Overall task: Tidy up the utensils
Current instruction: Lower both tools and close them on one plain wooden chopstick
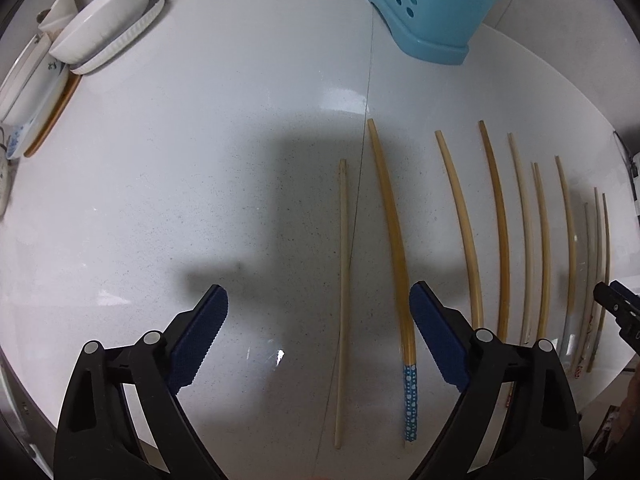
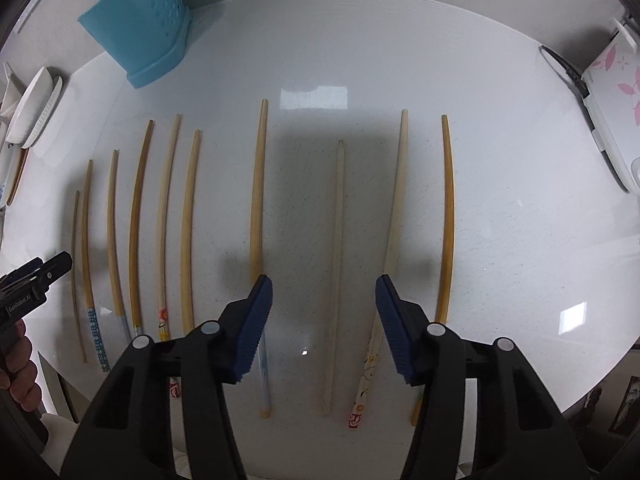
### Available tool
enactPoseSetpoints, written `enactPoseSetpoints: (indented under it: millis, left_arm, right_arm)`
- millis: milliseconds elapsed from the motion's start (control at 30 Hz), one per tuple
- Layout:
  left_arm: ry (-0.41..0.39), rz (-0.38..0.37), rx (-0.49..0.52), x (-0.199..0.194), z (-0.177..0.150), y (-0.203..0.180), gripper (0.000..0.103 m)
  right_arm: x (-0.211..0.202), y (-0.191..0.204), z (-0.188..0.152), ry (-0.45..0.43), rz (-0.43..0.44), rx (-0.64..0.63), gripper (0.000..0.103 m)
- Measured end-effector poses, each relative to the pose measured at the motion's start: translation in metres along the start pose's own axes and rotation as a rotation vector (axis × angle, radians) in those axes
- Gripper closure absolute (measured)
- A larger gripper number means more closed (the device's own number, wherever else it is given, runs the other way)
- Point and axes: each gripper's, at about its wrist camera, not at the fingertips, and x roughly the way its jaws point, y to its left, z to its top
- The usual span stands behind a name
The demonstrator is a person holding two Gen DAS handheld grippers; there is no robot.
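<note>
Chopsticks [image 2: 335, 272] side by side on white table [image 2: 520, 220], long axes toward far edge, plain one between right tool [image 2: 324, 292] pads, apart, untouched.

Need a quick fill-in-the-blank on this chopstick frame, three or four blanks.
1. The chopsticks lie in a row on the ____ counter.
2. The holder behind them is ____ in colour.
3. A plain chopstick lies between the jaws of the ____ gripper.
4. The left gripper is ____.

Missing: white; blue; right; open
</note>
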Motion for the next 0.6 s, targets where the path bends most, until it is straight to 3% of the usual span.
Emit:
enactPoseSetpoints:
  millis: [333, 533, 600]
  left_arm:
    - [0.070, 0.011, 0.010, 0.019, 0.008, 0.008, 0.031]
    - [0.121, 0.008, 0.014, 0.021, 0.017, 0.004, 0.054]
    - [0.143, 0.009, 0.020, 0.021, 0.018, 0.003, 0.070]
  right_arm:
    - [0.021, 0.003, 0.014, 0.073, -0.014, -0.005, 0.070]
    - [0.034, 0.005, 0.023, 0.119, -0.005, 0.015, 0.086]
    - [0.039, 0.003, 0.027, 0.129, -0.001, 0.017, 0.091]
